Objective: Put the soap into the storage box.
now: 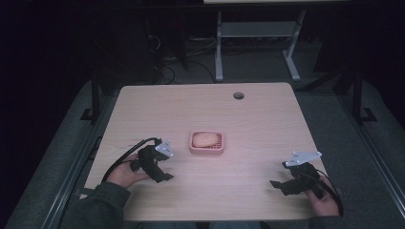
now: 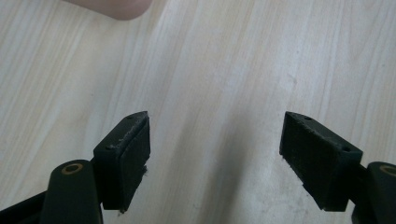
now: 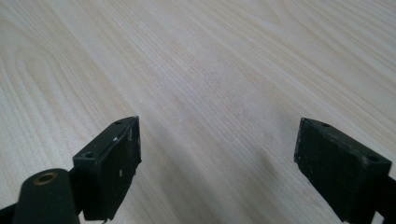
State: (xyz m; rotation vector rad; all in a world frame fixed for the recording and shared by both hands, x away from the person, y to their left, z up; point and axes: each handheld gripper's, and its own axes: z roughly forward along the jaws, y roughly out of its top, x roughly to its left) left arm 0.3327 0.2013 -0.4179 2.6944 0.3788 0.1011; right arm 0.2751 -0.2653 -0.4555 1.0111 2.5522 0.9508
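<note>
So, a pale wood counter (image 1: 258,143) is seen from above, with a round hole (image 1: 238,95) near its far edge, well beyond the pink tray (image 1: 207,150). The pink tray is set about mid-counter, with a tan rounded lump (image 1: 204,139) held inside it. The left tongs (image 1: 160,172) are held just left of the tray and a bit nearer the person, jaws spread wide over bare wood. The right tongs (image 1: 282,187) are kept well off to the tray's right, near the front edge, also spread wide with nothing pinched.
</note>
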